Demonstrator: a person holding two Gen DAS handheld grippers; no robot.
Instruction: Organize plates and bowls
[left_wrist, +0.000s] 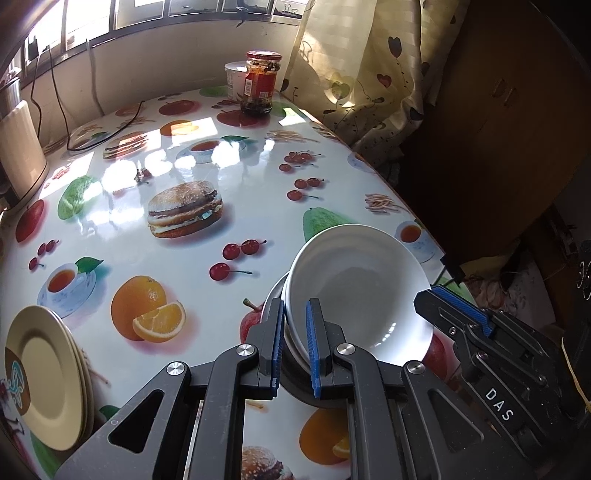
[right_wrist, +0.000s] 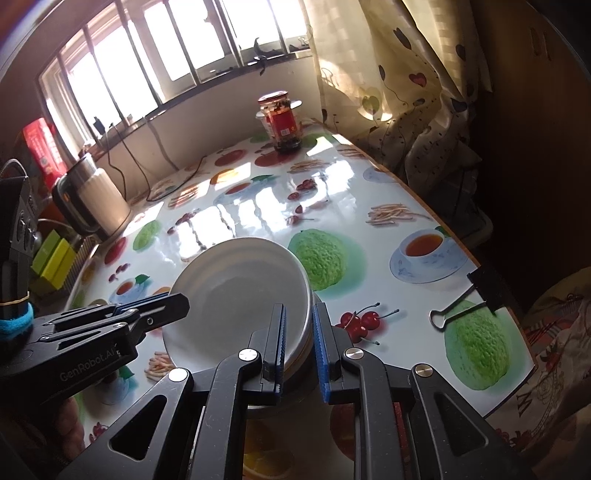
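A stack of white bowls (left_wrist: 362, 291) sits near the table's right edge; it also shows in the right wrist view (right_wrist: 236, 295). My left gripper (left_wrist: 295, 314) is shut on the stack's near-left rim. My right gripper (right_wrist: 299, 317) is shut on the opposite rim, with one finger inside the top bowl and one outside. The right gripper's fingers also show in the left wrist view (left_wrist: 461, 314). The left gripper also shows in the right wrist view (right_wrist: 162, 304). A stack of cream plates (left_wrist: 44, 373) lies at the table's near left.
The table (left_wrist: 258, 206) has a glossy food-print cover. A red-lidded jar (left_wrist: 260, 83) and a white tub (left_wrist: 236, 79) stand at the far end. A kettle (right_wrist: 92, 195) stands at the left. A black binder clip (right_wrist: 480, 291) grips the right table edge. A curtain (left_wrist: 354, 74) hangs on the right.
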